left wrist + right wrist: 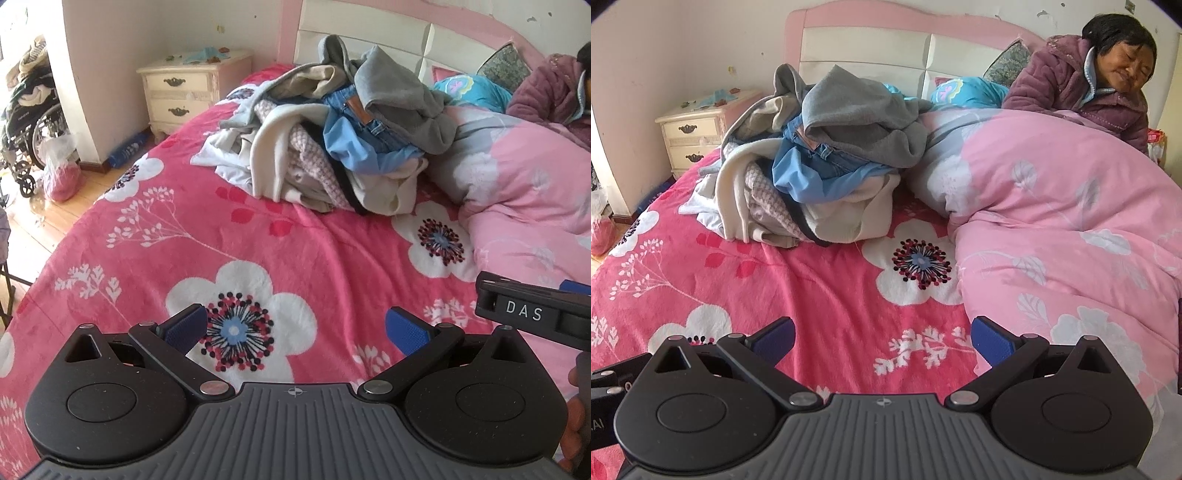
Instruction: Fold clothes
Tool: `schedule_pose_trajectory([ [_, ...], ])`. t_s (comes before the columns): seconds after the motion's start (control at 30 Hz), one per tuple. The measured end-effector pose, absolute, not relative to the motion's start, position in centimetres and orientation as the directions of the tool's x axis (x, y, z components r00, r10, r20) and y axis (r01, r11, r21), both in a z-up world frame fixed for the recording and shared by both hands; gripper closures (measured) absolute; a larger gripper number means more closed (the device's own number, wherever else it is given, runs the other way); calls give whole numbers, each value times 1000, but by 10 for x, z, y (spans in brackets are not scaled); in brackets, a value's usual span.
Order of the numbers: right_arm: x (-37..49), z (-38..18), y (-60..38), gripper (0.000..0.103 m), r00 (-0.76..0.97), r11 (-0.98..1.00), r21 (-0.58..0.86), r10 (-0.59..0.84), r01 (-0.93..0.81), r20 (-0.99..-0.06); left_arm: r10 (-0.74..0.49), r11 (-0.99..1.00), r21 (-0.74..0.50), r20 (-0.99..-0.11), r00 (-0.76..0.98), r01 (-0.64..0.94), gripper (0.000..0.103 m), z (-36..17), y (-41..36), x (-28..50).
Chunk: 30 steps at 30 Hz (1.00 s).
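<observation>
A heap of unfolded clothes [325, 125] lies at the far side of the bed, with a grey hoodie [402, 99] and blue jeans [365, 122] on top and cream and checked garments below. The heap also shows in the right wrist view [820, 155]. My left gripper [295, 330] is open and empty, held over the red flowered bedspread [184, 229], well short of the heap. My right gripper [882, 338] is open and empty, also over the bedspread [812, 280]. Its body [535, 314] shows at the right edge of the left wrist view.
A pink quilt [1071, 221] is bunched on the right of the bed, with a person in a purple jacket [1089, 85] leaning over it. A cream nightstand [184, 92] stands left of the headboard. A wheelchair [26, 122] and bags stand on the wooden floor at left.
</observation>
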State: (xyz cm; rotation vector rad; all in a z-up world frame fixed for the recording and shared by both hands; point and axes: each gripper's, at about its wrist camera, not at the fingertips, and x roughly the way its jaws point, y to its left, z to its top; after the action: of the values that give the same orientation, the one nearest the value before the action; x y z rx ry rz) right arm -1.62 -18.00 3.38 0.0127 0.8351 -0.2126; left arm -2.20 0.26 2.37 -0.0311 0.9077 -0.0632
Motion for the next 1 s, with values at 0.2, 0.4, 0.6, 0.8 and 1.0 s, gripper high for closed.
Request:
schedule_pose_trajectory([
  [0.2, -17, 33, -181, 0, 648, 978, -69, -184, 198, -739, -69, 998, -57, -780, 623, 40, 0, 25, 2, -24],
  [0.4, -17, 32, -179, 0, 646, 977, -70, -185, 200, -741, -62, 998, -51, -779, 624, 35, 0, 24, 2, -25],
  [0.6, -18, 32, -179, 0, 646, 978, -67, -182, 198, -741, -49, 999, -44, -781, 623, 24, 0, 22, 5, -25],
  [0.8, -17, 32, -177, 0, 647, 979, -69, -180, 193, -741, -37, 999, -38, -782, 622, 12, 0, 22, 9, -25],
  [1.0, -18, 33, -176, 0, 653, 979, -70, -181, 192, -735, -33, 999, -39, -781, 623, 5, 0, 20, 12, -26],
])
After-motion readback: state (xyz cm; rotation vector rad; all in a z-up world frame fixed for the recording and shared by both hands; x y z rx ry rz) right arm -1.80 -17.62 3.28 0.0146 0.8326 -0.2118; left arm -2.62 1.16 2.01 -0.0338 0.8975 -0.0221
